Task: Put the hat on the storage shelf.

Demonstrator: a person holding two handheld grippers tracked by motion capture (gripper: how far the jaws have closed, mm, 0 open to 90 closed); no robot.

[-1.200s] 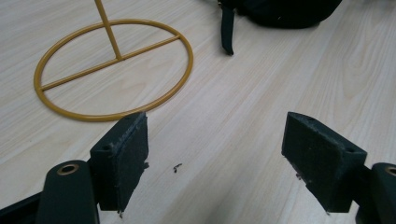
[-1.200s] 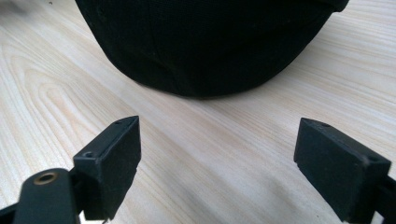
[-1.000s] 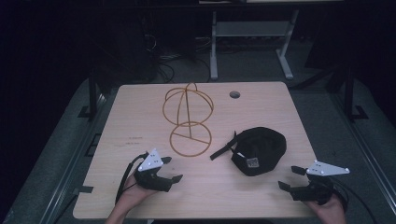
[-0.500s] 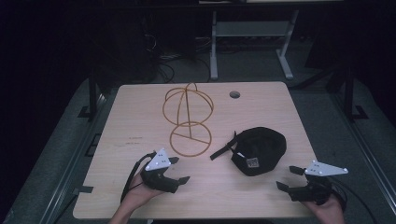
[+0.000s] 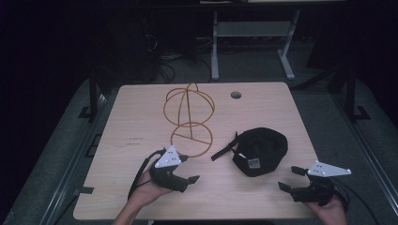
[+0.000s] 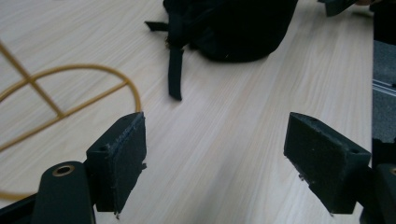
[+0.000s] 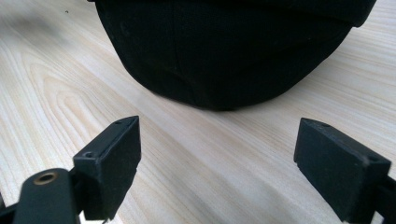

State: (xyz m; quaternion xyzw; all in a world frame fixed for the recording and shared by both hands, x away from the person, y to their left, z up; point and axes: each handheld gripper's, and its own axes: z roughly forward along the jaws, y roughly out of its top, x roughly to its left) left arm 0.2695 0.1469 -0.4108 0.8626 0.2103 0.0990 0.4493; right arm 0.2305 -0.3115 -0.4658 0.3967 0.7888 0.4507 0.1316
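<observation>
The counter (image 5: 141,126) is a pale wood-grain top with rounded corners, standing on a dark carpeted floor (image 5: 56,154). A small round hole (image 5: 236,95) sits near its far edge, right of the middle. 2 things lie directly on it. A wire frame (image 5: 189,119) of thin orange-yellow rings and spokes stands near the centre, with 1 flat ring resting on the wood. A black cap (image 5: 259,150) lies to the right of the frame and apart from it, its strap (image 5: 224,151) trailing across the wood toward the flat ring. A line of small dark print (image 5: 133,142) marks the surface at the left.
</observation>
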